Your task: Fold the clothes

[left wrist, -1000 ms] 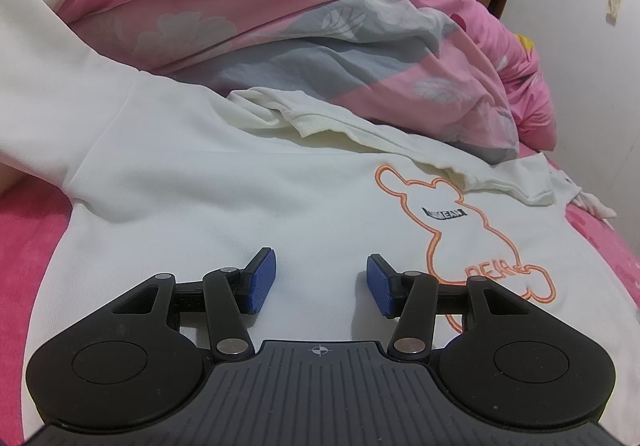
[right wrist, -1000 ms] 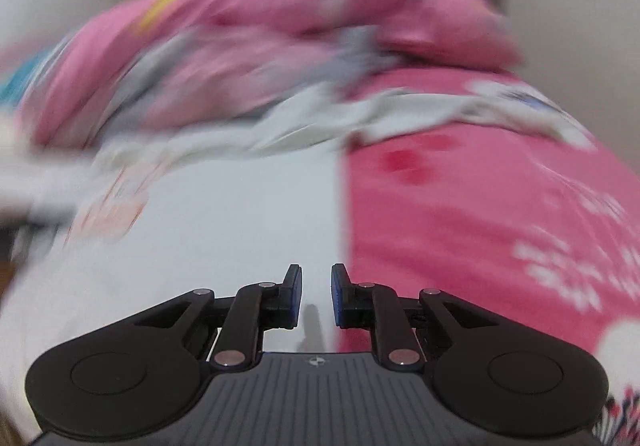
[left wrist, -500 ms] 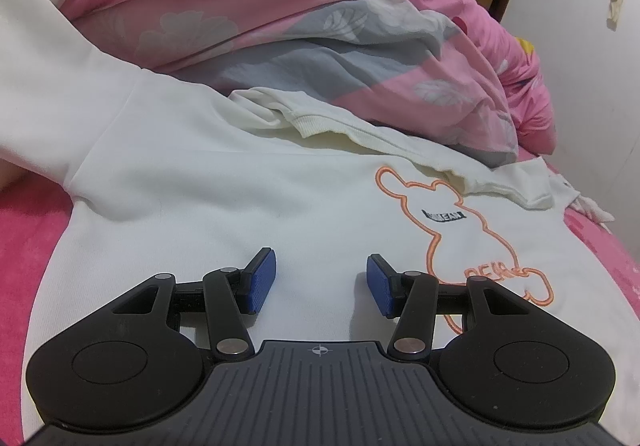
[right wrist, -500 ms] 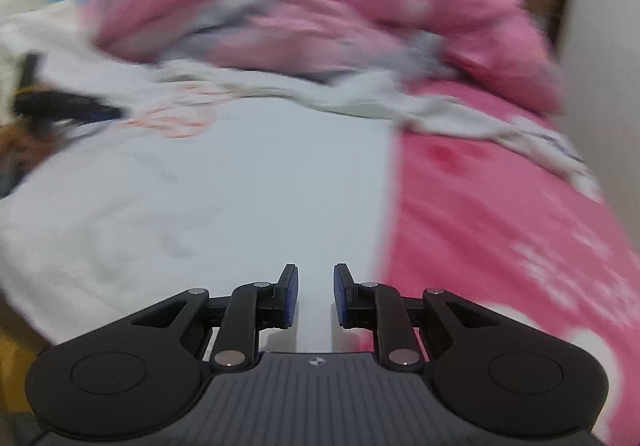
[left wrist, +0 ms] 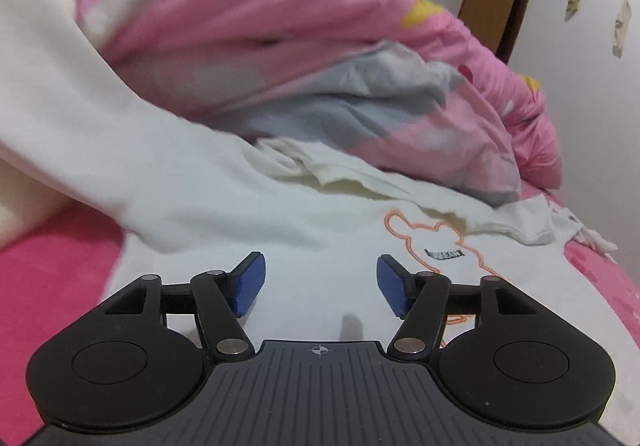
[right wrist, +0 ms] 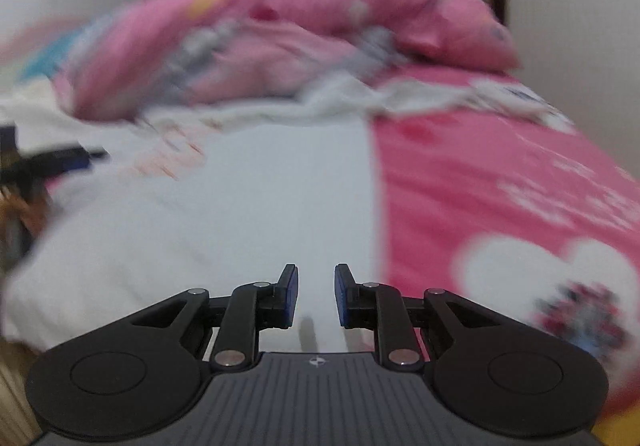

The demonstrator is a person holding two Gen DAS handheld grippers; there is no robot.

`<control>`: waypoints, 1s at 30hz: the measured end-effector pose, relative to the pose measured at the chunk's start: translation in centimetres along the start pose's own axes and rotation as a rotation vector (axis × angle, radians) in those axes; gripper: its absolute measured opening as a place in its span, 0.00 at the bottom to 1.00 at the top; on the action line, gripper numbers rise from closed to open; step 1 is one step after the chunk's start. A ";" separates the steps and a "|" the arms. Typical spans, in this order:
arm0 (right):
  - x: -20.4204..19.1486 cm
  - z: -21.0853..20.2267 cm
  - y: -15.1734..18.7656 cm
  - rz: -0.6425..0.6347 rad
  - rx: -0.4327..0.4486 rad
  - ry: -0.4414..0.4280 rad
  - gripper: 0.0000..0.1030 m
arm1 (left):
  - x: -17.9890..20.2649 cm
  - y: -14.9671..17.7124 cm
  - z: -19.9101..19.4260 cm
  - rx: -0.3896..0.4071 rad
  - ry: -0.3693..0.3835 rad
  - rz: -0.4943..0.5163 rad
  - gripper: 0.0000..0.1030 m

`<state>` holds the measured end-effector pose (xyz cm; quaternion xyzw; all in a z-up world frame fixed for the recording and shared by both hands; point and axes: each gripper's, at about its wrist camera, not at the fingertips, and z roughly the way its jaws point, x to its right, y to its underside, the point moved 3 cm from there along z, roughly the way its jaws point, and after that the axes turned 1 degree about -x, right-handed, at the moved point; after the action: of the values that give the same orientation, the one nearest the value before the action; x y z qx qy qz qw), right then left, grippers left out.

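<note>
On the pink bed sheet [right wrist: 480, 174] a white sweatshirt [left wrist: 224, 214] lies face up, spread mostly flat, orange bear outline [left wrist: 436, 242] showing on the chest. No fold in it yet as far as I can see: body is one layer, straight side edge against the sheet in the right wrist view.

- Collar end is rumpled, bunched up against the pink and grey duvet [left wrist: 312, 58] heaped behind it.
- One sleeve [left wrist: 60, 98] runs up and away to the left in the left wrist view, draped over something pale, not laid flat. Other sleeve looks like it's bunched near the collar on the far side, hard to say, blurred.
- Left gripper [left wrist: 318, 280]: jaws opening, nothing between the pads, hovering over the chest area beside the bear print. Not gripping cloth.
- Right gripper [right wrist: 316, 294]: narrow gap, pads apart, nothing between them, above the body panel near its side edge. Right view is motion-blurred.

Judgement: very early. Garment is laid out, that's about it. Left to do: smooth collar, bring both sleeves in, fold sides, fold lengthwise. Both tongs free, so a fresh grab comes first, probably sleeve or side edge.
</note>
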<state>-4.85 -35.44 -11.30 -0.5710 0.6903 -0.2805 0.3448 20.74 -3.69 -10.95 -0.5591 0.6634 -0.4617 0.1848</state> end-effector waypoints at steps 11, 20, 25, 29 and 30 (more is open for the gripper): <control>-11.4 9.4 -1.5 -0.124 -0.029 -0.304 0.21 | -1.5 6.0 -6.5 -0.059 -0.123 0.221 0.62; -14.3 3.5 2.7 -0.257 -0.063 -0.491 0.20 | -2.4 6.8 -7.1 -0.007 -0.084 0.212 0.67; -11.6 5.2 -1.6 -0.124 0.067 -0.290 0.21 | -2.3 7.3 -7.0 0.007 -0.092 0.238 0.69; -12.0 7.1 -2.6 -0.198 0.098 -0.153 0.22 | -2.4 7.3 -6.8 0.008 -0.084 0.235 0.71; -12.4 7.5 -2.6 -0.228 0.101 -0.135 0.22 | -2.4 7.3 -6.8 0.008 -0.083 0.234 0.71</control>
<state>4.01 -23.72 -11.87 -0.6452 0.5811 -0.3134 0.3845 12.12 0.86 -14.18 -0.4956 0.7141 -0.4163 0.2670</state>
